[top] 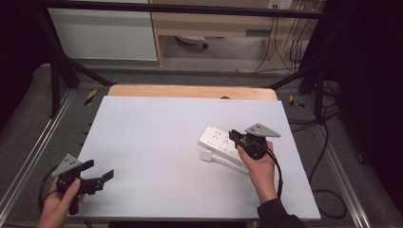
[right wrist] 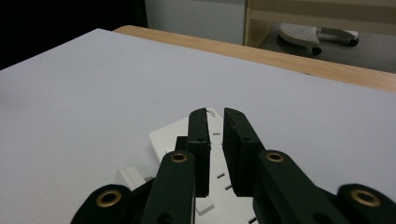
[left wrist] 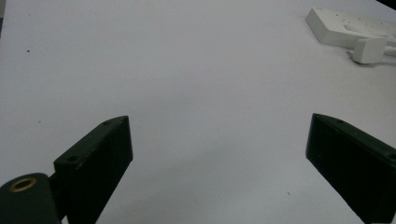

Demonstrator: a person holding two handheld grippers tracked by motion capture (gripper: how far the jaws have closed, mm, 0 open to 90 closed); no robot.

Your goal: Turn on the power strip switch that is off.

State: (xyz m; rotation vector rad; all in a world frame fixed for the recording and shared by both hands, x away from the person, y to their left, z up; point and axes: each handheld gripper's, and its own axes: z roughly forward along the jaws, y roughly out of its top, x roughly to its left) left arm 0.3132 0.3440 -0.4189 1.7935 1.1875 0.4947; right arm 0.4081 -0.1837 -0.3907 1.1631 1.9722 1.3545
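A white power strip (top: 215, 137) lies right of the table's middle, with its white plug (top: 206, 155) and cable lying loose beside it. My right gripper (top: 234, 135) hovers over the strip's near end, jaws almost together with nothing between them. In the right gripper view the gripper (right wrist: 215, 112) points down along the power strip (right wrist: 175, 135). My left gripper (top: 100, 169) is open near the front left corner, far from the strip. From the left gripper view, the gripper (left wrist: 219, 123) is spread wide over bare table, with the strip (left wrist: 343, 29) and plug (left wrist: 370, 49) at the top right.
The white tabletop (top: 157, 137) has a wooden strip (top: 190, 91) along its far edge. A black frame and loose cables (top: 328, 156) surround the table. A shelf unit (top: 214, 28) stands behind it.
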